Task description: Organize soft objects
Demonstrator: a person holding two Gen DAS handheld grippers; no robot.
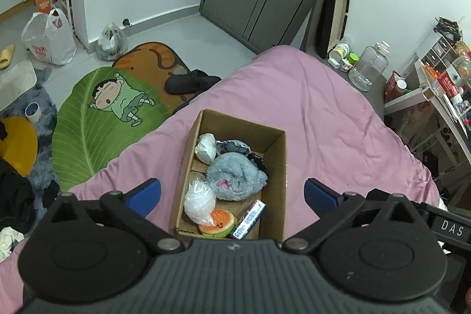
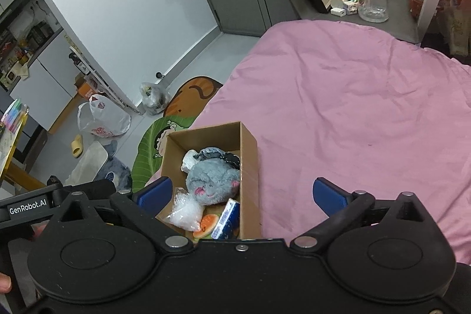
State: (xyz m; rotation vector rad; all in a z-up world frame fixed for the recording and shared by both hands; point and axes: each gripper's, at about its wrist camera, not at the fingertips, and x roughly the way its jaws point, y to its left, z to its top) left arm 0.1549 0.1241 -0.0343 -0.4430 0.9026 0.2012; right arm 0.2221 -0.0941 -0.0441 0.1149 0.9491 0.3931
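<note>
An open cardboard box (image 1: 278,164) (image 2: 250,161) sits on the pink bed. It holds a grey plush toy (image 1: 235,177) (image 2: 210,184), a burger-shaped squishy (image 1: 219,222) (image 2: 207,224), a clear plastic bag (image 1: 198,203) (image 2: 185,211), a white soft lump (image 1: 206,147), dark cloth (image 1: 234,146) and a blue-white packet (image 1: 248,218) (image 2: 226,218). My left gripper (image 1: 232,193) is open and empty above the box's near end. My right gripper (image 2: 241,192) is open and empty above the box's right wall.
The pink bed sheet (image 1: 338,122) (image 2: 353,108) spreads to the right. Left of the bed lie a green leaf rug (image 1: 97,119), black shoes (image 1: 191,81) and plastic bags (image 1: 48,38). A clear jug (image 1: 368,65) and a cluttered shelf (image 1: 441,84) stand at the far right.
</note>
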